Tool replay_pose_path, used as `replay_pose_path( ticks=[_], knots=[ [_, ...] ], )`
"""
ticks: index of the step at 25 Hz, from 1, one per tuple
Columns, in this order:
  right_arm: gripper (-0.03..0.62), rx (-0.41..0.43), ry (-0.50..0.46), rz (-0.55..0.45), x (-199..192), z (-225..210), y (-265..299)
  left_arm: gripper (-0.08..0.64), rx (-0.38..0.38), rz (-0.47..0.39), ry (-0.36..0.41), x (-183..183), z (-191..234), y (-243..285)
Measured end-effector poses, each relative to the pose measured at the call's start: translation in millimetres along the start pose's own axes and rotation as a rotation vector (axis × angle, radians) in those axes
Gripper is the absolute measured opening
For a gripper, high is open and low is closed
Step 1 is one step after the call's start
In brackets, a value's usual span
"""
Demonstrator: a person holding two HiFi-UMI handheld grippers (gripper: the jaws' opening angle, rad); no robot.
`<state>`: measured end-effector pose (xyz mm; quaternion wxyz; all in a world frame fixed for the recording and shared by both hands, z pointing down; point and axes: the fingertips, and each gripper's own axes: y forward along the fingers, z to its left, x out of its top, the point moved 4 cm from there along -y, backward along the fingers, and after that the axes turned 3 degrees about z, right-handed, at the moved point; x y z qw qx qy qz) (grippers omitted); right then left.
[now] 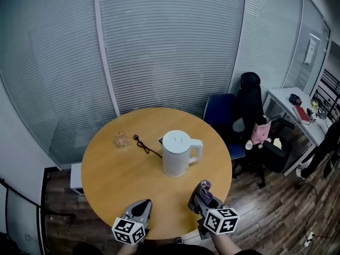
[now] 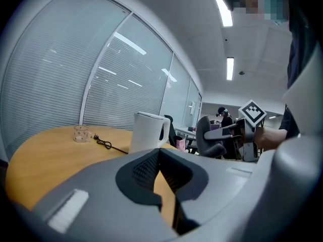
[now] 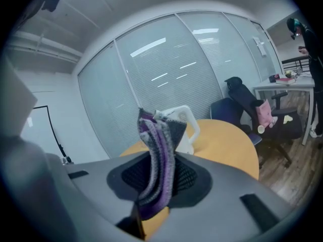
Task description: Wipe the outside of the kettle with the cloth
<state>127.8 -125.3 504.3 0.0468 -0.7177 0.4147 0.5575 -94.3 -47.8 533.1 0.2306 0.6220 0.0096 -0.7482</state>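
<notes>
Both your grippers hover at the near edge of the round table [image 1: 114,179], with the kettle [image 1: 177,154] in front of them.
Your left gripper [image 1: 142,206] is clenched on nothing and points a little downward. Your right gripper [image 1: 201,193] grasps the purple-grey cloth [image 3: 157,150], which stands up out of its jaws. The white kettle stands upright near the table's middle, handle to the right, apart from both grippers, with bare wood between. A black cable [image 1: 144,145] and a small glass [image 1: 121,139] lie left of the kettle. A blue chair [image 1: 219,110] stands beyond the far right edge.
</notes>
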Motion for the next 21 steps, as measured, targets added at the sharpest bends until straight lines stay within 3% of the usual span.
replay_pose_path(
  ticks=[21],
  knots=[
    [0.094,0.058,-0.008,0.002,-0.5,-5.9,-9.9,0.011,0.029,-0.008,0.001,-3.8,-20.6,0.9]
  ],
)
